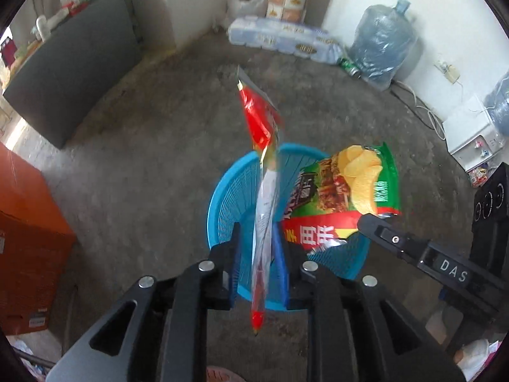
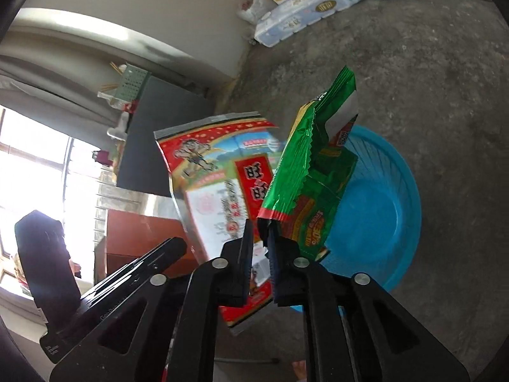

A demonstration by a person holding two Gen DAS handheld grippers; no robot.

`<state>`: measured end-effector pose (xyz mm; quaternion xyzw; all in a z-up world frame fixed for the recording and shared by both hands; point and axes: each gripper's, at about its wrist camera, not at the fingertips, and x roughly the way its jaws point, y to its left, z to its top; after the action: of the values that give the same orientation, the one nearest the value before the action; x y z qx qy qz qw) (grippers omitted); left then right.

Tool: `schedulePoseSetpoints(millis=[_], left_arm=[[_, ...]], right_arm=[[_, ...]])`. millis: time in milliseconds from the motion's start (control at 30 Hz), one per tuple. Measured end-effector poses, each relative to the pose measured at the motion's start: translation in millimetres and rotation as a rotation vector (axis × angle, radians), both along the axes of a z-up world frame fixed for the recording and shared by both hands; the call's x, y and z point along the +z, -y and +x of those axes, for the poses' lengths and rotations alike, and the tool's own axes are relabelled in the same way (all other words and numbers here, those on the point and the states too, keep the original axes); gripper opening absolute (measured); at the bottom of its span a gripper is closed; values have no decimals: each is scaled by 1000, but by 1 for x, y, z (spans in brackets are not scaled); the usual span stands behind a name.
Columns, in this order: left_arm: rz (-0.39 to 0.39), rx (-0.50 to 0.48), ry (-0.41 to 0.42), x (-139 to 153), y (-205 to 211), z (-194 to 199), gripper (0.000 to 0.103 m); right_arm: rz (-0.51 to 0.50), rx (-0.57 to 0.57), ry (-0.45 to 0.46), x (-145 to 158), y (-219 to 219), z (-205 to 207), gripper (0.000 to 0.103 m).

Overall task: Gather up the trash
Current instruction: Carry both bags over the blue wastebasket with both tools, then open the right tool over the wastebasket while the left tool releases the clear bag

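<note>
Now: left tongs pinch red-white wrapper edge-on; right tongs clamp green chip bag.

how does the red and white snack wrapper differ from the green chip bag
The red and white snack wrapper is flat and mostly red and white, held in the left tongs. The green foil chip bag is crumpled with a zigzag edge, held in the right tongs. Both hang above the blue plastic basket.

The snack wrapper and, to its right, the chip bag hang above the basket on the floor.
</note>
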<state>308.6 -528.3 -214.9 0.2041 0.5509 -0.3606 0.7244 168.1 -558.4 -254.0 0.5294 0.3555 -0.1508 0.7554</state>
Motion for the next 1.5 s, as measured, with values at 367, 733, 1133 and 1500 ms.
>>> schedulePoseSetpoints(millis=[367, 733, 1133, 1500], left_arm=[[-103, 55, -50, 58, -20, 10, 32], [-147, 29, 27, 184, -144, 1, 36], [-268, 338, 121, 271, -374, -12, 50], [-328, 514, 129, 272, -485, -44, 55]], right_arm=[[-24, 44, -133, -26, 2, 7, 35], [-91, 151, -325, -62, -10, 64, 3], [-257, 216, -181, 12, -29, 58, 50], [-538, 370, -541, -12, -73, 122, 14]])
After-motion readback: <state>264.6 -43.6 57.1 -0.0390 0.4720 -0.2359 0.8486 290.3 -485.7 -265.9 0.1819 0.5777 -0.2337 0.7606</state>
